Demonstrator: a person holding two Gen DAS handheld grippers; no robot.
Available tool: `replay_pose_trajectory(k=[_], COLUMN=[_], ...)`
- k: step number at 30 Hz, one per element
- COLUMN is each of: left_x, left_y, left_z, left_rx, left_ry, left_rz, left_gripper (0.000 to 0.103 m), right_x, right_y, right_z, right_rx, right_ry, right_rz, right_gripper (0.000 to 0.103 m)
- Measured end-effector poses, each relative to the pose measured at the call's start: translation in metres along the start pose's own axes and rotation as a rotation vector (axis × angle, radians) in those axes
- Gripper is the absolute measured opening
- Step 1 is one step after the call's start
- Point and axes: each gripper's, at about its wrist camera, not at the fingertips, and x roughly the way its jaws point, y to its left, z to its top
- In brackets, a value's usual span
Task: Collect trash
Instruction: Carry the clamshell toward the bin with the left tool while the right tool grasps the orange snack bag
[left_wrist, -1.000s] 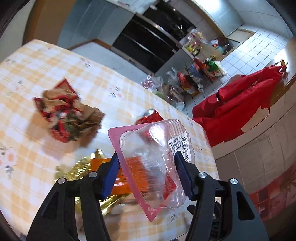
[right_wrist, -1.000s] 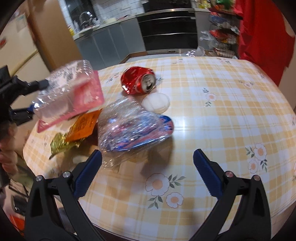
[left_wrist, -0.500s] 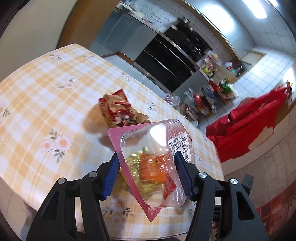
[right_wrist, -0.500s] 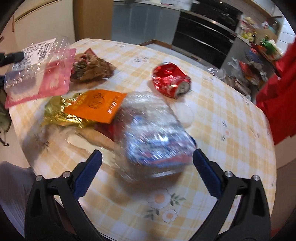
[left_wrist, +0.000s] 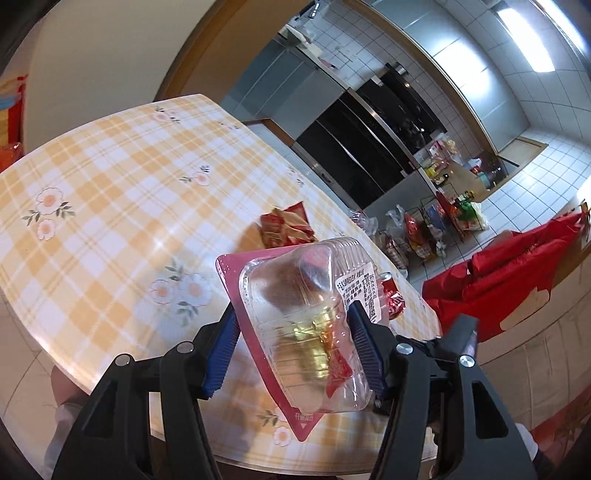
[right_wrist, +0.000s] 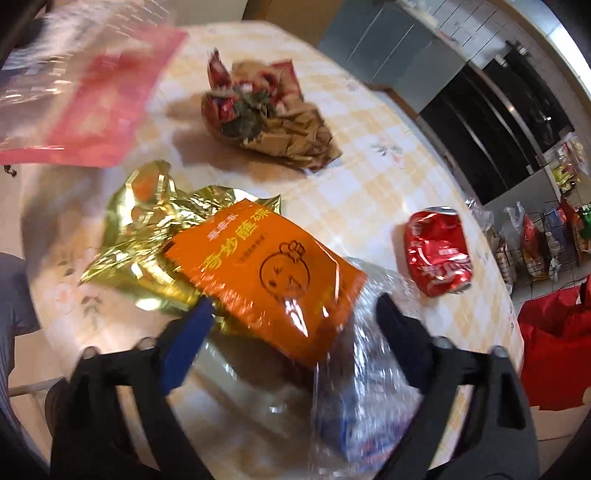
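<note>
1. Kitchen bkgd w/ dark oven fronts; everything is sitting on a round table w/ yellow-check floral cloth, used below as the landmark.
2. Left gripper is clamping a clear plastic clamshell by its side walls, blue pads pressing both flanks; likely gripped there because the sides are the stiffest part. It is hanging above the table's near edge, tilted, pink backing card toward the table.
3. Clamshell itself looks empty; the gold and red seen through it are prob. trash lying behind it, can't tell for sure.
4. Right gripper is closing its jaws, pointing steeply down over the table's near side. Orange snack pouch is lying between the jaws, not yet pinched; pads aren't touching it.
5. Pouch is resting on a gold foil wrapper, w/ crinkled clear film beside it, under the right finger.
6. Further in on the table: crushed red can, and a crumpled brown-red paper wad toward the far side.
7. No bin or bag in view.
</note>
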Motion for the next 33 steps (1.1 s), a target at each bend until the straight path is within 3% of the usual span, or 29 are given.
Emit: replay_pose_trajectory(k=[4,8,16,22,28,31,33], left_x=[0.001,0.007,0.02,0.023,0.023,0.022,0.022], left_y=[0.012,0.021,0.032,0.032,0.036,0.035,0.036], left_z=[0.002,0.001,0.001,0.002,0.001,-0.001,-0.001], left_rx=[-0.02,-0.036,-0.058,-0.045,-0.058,-0.061,-0.064], left_ry=[-0.001,0.004,0.011,0.007,0.009,0.011,0.014], left_rz=[-0.001,0.001,0.016,0.024,0.023,0.021,0.02], left_gripper=[0.058,0.058,0.058,0.058,0.058,0.058,0.058], right_x=[0.011,0.013,0.023,0.031,0.036,0.044,0.043], right_y=[0.003,0.01,0.023,0.017,0.018,0.009,0.003], right_z=[0.014,0.024,0.045,0.059,0.07,0.071,0.07], right_rx=[-0.023,-0.082,-0.165,-0.048,-0.056,-0.02,0.011], right_ry=[0.027,0.029,0.038,0.029,0.042,0.051,0.059], right_rz=[0.041,0.036,0.02,0.101,0.084,0.107,0.14], right_gripper=[0.083,0.092,0.091,0.08,0.077,0.07,0.053])
